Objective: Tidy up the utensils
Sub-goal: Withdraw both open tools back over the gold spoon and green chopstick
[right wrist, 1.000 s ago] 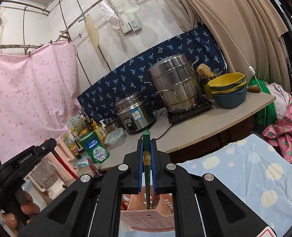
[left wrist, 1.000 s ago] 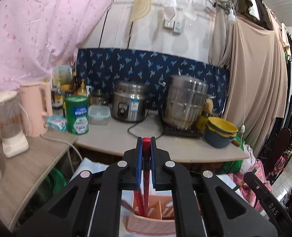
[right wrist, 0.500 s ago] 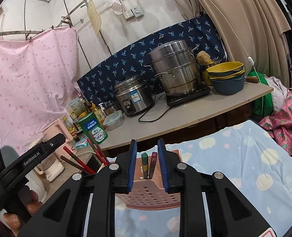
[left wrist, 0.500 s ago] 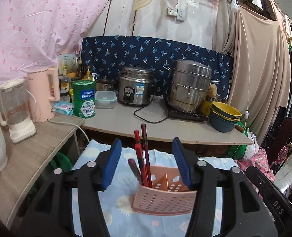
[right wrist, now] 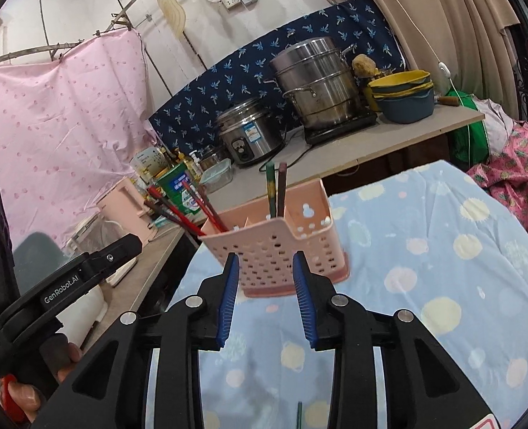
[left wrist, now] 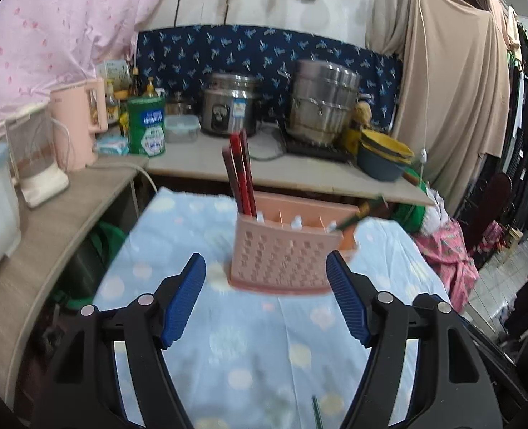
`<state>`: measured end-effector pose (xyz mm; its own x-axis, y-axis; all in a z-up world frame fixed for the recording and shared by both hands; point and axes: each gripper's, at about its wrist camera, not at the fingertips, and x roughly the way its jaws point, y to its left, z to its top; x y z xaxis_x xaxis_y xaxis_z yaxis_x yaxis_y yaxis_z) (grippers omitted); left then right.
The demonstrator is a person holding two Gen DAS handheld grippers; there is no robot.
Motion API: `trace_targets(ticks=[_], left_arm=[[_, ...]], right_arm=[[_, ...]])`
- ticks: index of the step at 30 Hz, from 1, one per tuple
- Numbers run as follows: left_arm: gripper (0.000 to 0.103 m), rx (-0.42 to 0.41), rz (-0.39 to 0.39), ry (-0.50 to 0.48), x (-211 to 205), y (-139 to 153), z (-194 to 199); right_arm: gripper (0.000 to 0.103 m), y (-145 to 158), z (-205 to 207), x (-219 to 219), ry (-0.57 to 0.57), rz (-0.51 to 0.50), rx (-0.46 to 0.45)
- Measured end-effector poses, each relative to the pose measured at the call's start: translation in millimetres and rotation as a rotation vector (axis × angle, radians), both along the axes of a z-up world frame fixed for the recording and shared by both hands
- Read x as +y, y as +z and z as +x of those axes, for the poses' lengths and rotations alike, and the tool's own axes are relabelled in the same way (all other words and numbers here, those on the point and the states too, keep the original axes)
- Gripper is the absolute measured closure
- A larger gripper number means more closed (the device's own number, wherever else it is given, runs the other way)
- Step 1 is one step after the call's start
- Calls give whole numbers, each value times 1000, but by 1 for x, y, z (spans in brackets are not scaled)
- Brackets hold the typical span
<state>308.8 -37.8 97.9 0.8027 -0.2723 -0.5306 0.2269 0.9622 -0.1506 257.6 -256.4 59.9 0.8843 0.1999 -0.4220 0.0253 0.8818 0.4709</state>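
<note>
Looked like a release step, with sticks already dropped in and a stray left to fetch. Best done by backing straight off the pink caddy (left wrist: 285,261) without brushing its rim, then dipping toward the green stick (left wrist: 315,414) on the spotted cloth (left wrist: 256,350) at 6 o'clock. Found the caddy at 12 o'clock, with red chopsticks (left wrist: 240,175) leaning at its 10 o'clock end and a green and brown pair (right wrist: 274,193) upright at the other. Held the left gripper (left wrist: 265,259) pitched downward, with jaws opening wide on nothing. Held the right gripper (right wrist: 265,256) tilted down likewise, with jaws opening, narrower and empty.
</note>
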Motion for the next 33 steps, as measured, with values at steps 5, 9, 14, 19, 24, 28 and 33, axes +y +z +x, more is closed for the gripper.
trace_targets(ticks=[5,9,14,19,24,28,33], left_arm=[[37,99,12,-19,5,-39,-39],[37,178,24,-16,11,-75,-71],[37,267,31,-7,19,-113,-107],[37,288,74,-7,21,-133,-136],[37,301,113,-16,21,-144,-158],[37,304,149,-9,20,-150,-168],[37,314,159,-10,20,-154,-175]], right_arm=[[72,-28,-46,13,29,-6,77],[72,-61,-84,18,51,-8,163],[72,-93,-127,24,57,-60,257],[72,-114,-158,35,71,-99,308],[72,-123,-182,56,111,-169,320],[72,-125,-194,67,128,-213,313],[72,-132,-200,73,140,-217,329]])
